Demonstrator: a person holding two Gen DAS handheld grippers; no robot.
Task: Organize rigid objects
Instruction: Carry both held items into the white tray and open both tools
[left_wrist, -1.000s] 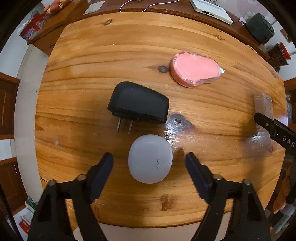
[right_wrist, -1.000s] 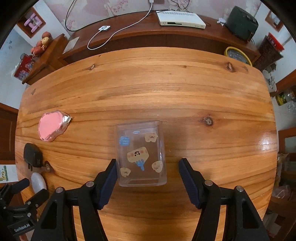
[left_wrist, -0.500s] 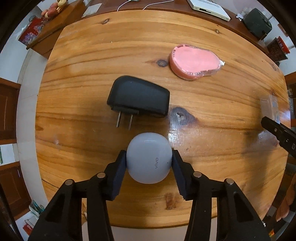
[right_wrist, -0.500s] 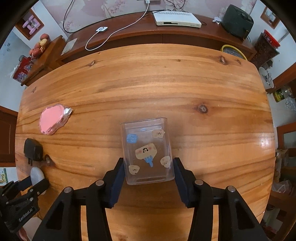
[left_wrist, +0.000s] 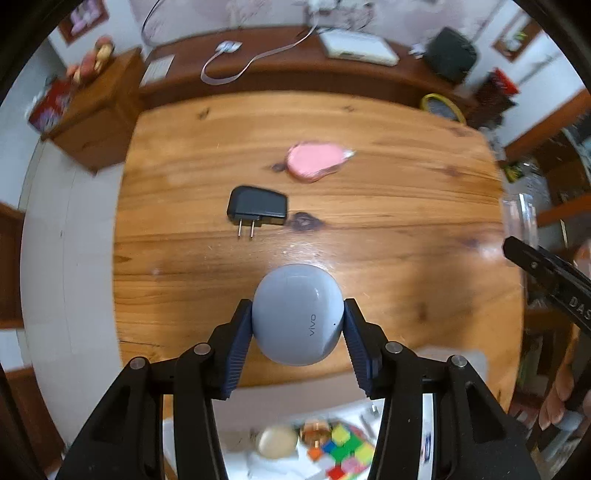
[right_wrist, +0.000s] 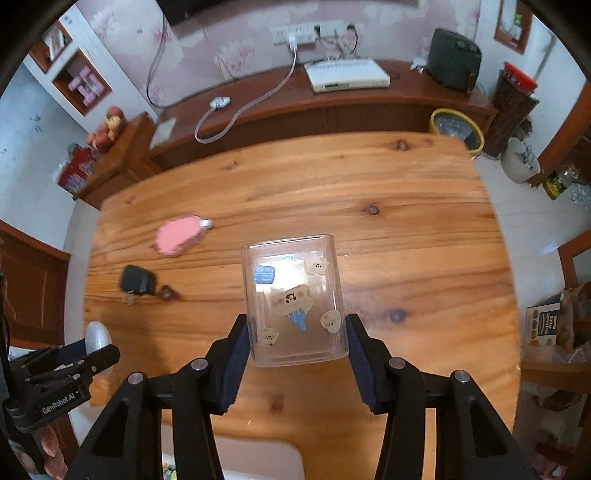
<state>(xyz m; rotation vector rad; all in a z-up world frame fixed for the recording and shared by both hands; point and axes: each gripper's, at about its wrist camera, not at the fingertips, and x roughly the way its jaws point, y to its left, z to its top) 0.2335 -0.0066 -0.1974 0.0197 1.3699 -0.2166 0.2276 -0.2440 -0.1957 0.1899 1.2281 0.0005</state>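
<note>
So my left gripper (left_wrist: 297, 334) is clamped snug on the grey earbud case (left_wrist: 297, 314) while my right gripper (right_wrist: 297, 345) is squeezing the clear stickered box (right_wrist: 293, 299), both held up off the bench (right_wrist: 406, 236), with the black charger (left_wrist: 257, 207) and pink thing (left_wrist: 314, 162) lying further out ahead.

left hand-held gripper (left_wrist: 297, 332) clamping earbud case (left_wrist: 296, 314), above table (left_wrist: 369, 221)

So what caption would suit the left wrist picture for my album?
Left tool shut on a grey vivo earbud case above the wooden table, black charger behind.
</note>
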